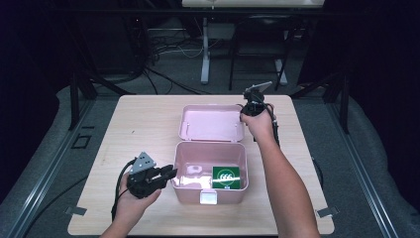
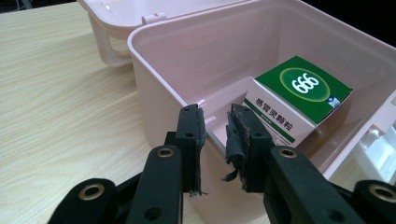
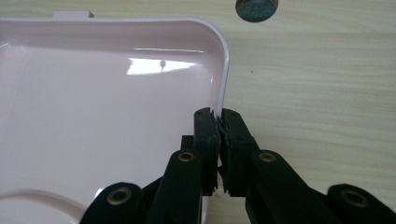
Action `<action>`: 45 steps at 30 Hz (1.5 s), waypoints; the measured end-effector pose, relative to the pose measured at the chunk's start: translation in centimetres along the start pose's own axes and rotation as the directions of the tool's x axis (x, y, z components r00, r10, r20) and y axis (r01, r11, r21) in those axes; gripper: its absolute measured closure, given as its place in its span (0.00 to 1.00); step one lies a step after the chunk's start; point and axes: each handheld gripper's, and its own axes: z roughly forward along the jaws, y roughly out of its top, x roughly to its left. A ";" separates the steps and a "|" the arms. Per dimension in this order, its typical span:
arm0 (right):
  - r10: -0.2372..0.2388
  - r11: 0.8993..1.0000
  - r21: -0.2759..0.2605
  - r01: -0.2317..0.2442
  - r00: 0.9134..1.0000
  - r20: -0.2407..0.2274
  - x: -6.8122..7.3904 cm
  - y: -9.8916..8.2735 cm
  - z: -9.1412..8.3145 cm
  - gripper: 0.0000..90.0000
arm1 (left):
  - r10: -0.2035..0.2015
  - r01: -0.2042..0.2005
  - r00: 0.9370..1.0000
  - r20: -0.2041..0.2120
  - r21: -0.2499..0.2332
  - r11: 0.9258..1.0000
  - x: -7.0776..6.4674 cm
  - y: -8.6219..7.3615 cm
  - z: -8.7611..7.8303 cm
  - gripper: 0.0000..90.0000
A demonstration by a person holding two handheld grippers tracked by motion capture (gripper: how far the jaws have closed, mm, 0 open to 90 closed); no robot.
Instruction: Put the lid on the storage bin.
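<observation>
- High view: pink storage box [image 1: 209,174] open at the centre of the wooden table [image 1: 133,129], its lid [image 1: 211,122] folded back flat behind it. A green-topped medicine carton [image 1: 226,177] lies inside the box, toward its right front corner.
- High view: left gripper [image 1: 167,173] held at the box's left wall, near the front corner. Right gripper [image 1: 246,110] held at the lid's right edge, toward the far side of the table.
- Left gripper view: the jaws straddle the box's wall [image 2: 215,154], one pad outside and one inside, clamped on the rim. The carton stands tilted just beyond the inner jaw, green face marked "666" upward, white side panel with printed characters facing the jaws.
- Right gripper view: the jaws drawn narrow and pinched on the lid's thin right rim [image 3: 223,84], near its rounded corner. Glossy pink inside of the lid to the left, bare wood to the right. A round grey disc [image 3: 256,8] lies on the table beyond.
</observation>
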 end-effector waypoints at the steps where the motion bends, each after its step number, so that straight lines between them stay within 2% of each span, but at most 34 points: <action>1: 0.007 1.000 -0.014 -0.008 1.000 -0.007 0.1 0.0 -0.2 0.96 | 0.000 0.000 1.000 0.000 0.000 1.000 0.0 0.0 0.0 0.82; 8: -0.027 0.996 -0.084 0.025 0.999 -0.020 0.3 -0.1 -2.0 0.97 | -0.002 0.002 1.000 -0.005 -0.004 1.000 0.0 0.0 0.0 0.82; 20: -0.062 0.988 -0.145 0.055 0.997 -0.040 0.6 -0.5 -4.4 0.97 | -0.007 0.007 1.000 -0.007 -0.006 1.000 -0.1 0.0 0.0 0.82; 24: -0.098 0.980 -0.178 0.091 0.995 -0.030 1.1 -0.9 -5.8 0.97 | -0.007 0.007 1.000 -0.007 -0.006 1.000 -0.1 0.0 0.1 0.82; 30: -0.126 0.969 -0.221 0.113 0.991 -0.043 1.3 -1.7 -7.5 0.97 | -0.007 0.007 1.000 -0.008 -0.005 1.000 -0.1 0.0 0.1 0.82; 43: -0.174 0.948 -0.277 0.155 0.984 -0.045 1.6 -3.2 -9.4 0.98 | -0.008 0.008 1.000 -0.009 -0.004 1.000 -0.1 0.0 0.1 0.82; 44: -0.185 0.942 -0.292 0.164 0.982 -0.045 1.6 -3.5 -9.7 0.98 | -0.009 0.009 1.000 -0.007 -0.003 1.000 -0.1 0.0 0.0 0.82; 45: -0.185 0.942 -0.292 0.164 0.982 -0.045 1.6 -3.5 -9.7 0.98 | -0.009 0.009 1.000 -0.007 -0.003 1.000 -0.1 0.0 0.0 0.82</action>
